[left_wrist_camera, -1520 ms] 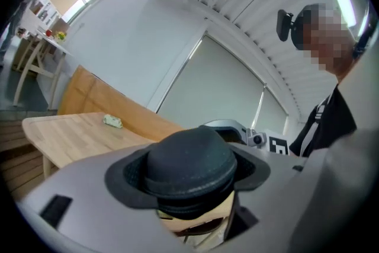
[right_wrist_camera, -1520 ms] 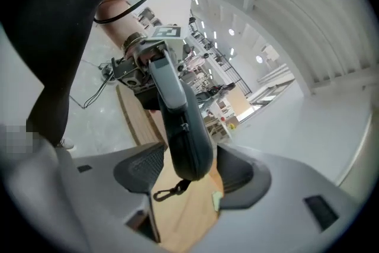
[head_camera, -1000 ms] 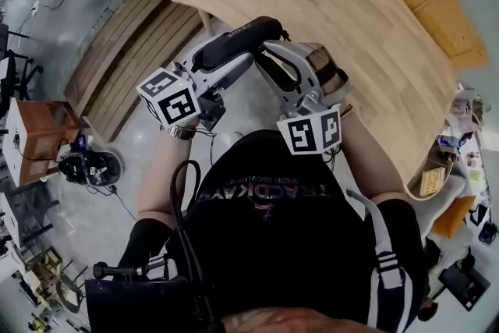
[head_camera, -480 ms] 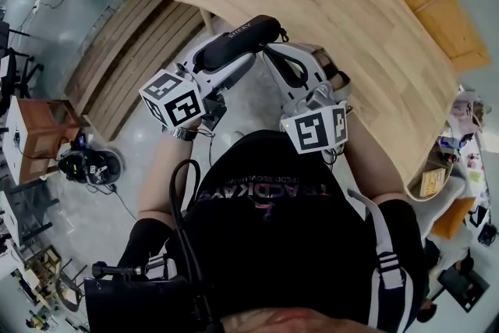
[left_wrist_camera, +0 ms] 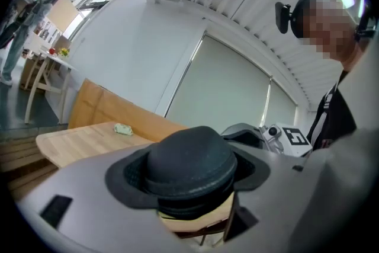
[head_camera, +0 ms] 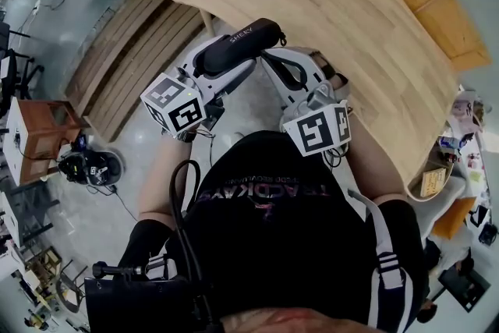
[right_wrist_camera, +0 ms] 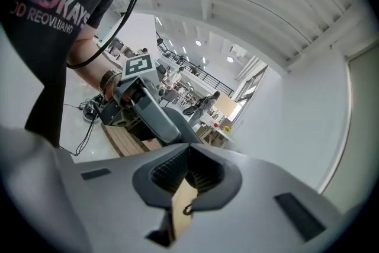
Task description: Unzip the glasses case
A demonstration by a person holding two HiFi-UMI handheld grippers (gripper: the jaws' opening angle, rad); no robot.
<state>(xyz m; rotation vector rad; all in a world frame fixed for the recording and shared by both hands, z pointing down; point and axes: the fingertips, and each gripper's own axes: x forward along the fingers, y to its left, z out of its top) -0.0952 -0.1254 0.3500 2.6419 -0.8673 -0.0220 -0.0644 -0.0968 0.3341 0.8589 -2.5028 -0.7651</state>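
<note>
glasses case (head_camera: 238, 43) is held up in the air before the person's chest, near the edge of the wooden table (head_camera: 335, 8) and not resting on it. left gripper (left_wrist_camera: 190, 183) clamps it between both jaws. right gripper (right_wrist_camera: 188, 186) has its jaws pressed together on the zipper pull (right_wrist_camera: 186, 209) at the case's end. a slatted wooden platform (head_camera: 132, 39) lies below.

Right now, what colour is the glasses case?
The glasses case is black, clearest in the head view.

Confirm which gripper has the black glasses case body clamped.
Left gripper: the glasses case fills its jaws. The right gripper is shut only on the zipper pull.
</note>
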